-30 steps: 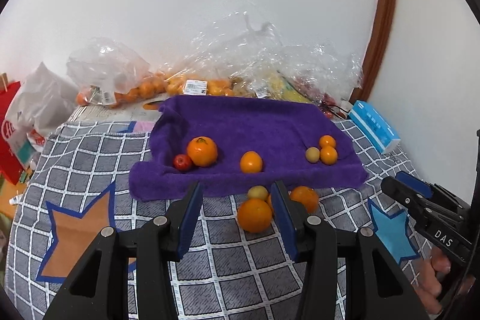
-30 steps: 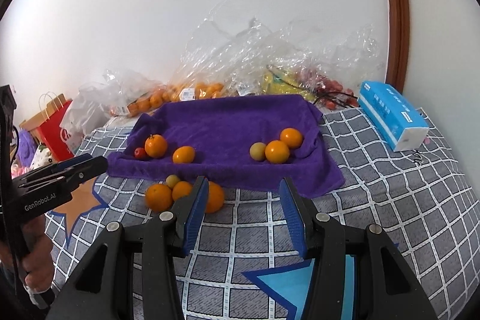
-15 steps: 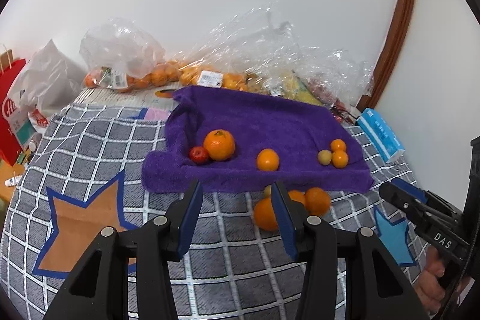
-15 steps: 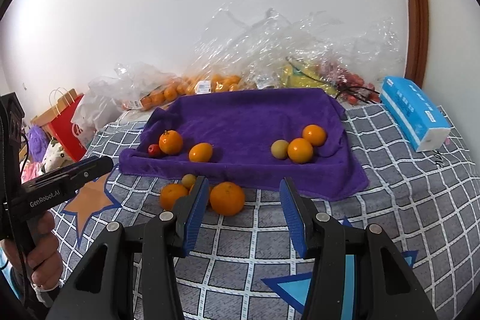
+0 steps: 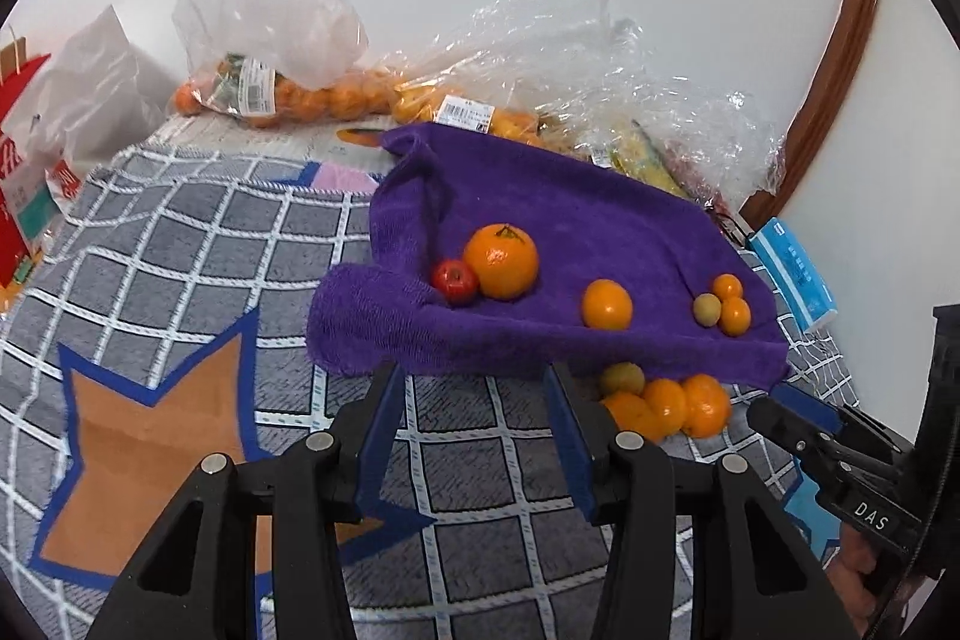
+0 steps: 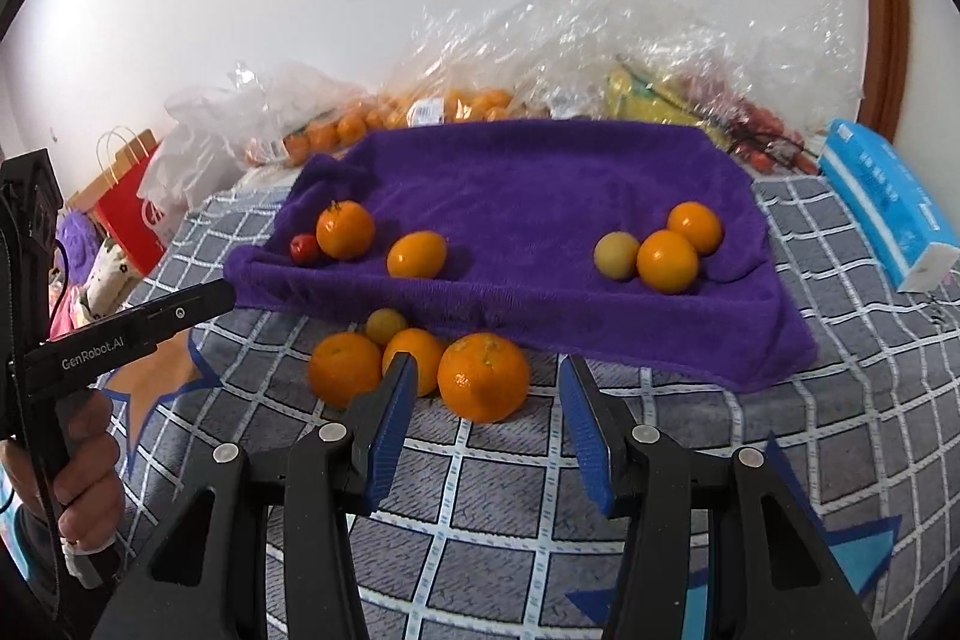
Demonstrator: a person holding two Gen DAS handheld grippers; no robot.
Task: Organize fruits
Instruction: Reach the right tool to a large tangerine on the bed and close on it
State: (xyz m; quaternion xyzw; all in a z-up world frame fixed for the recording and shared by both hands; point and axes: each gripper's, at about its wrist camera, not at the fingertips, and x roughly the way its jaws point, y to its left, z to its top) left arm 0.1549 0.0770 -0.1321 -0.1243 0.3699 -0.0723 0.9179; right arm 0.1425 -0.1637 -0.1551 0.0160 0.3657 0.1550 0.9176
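- The left gripper (image 5: 471, 424), black with blue pads, has jaws parted with nothing between them; they have just been opening a little.
- Just ahead of it lies the front edge of a purple terry towel (image 5: 540, 214) on a grey checked cloth (image 5: 180, 250).
- On the towel sit a small red fruit (image 5: 455, 281) touching a large orange (image 5: 501, 261).
- The right gripper (image 6: 487, 421) is empty too, jaws apart.
- Directly before its fingertips lies a cluster of loose oranges (image 6: 483, 383) off the towel.
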